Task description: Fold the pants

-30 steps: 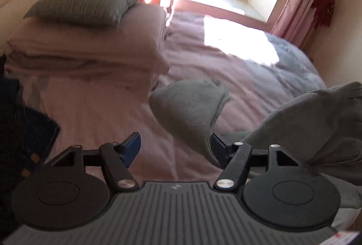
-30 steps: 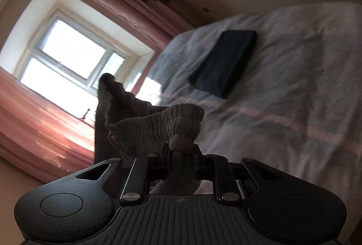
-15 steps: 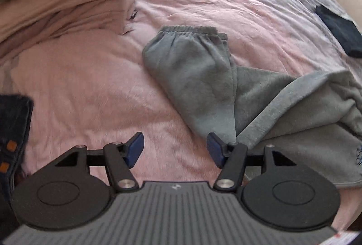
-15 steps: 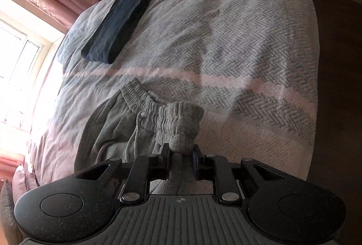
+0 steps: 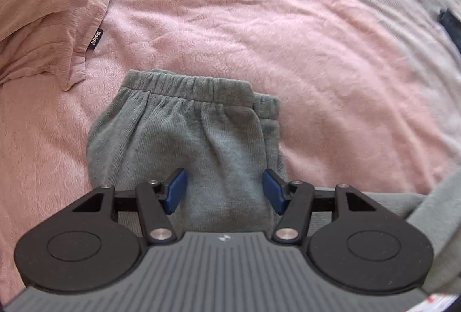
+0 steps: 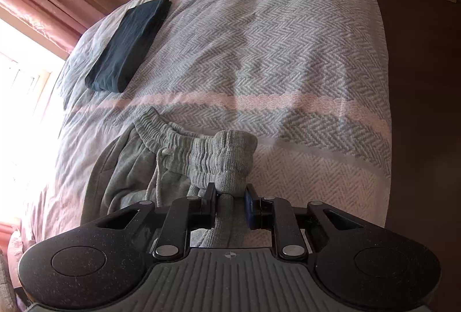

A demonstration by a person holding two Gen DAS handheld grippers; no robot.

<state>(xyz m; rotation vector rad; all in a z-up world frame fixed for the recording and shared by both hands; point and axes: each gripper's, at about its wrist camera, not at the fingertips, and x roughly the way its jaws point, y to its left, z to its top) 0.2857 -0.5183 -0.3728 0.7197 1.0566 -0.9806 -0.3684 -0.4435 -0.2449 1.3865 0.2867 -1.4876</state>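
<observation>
On the bed (image 5: 317, 38), grey pants (image 5: 184, 139) lie spread across the covers. The left wrist view shows their cuffed leg ends flat on the pink part of the bedspread, beside a folded pink blanket (image 5: 52, 1) at the bed's upper left corner; the left gripper (image 5: 224, 191) hangs over them, its blue pads apart and just closing in, fabric between them but not pinched. Only the right wrist view shows the waistband: the right gripper (image 6: 230, 201) pinches it tight, bunched, above the grey herringbone part. A dark folded garment (image 6: 129, 44) lies near the bed's far edge by the window.
</observation>
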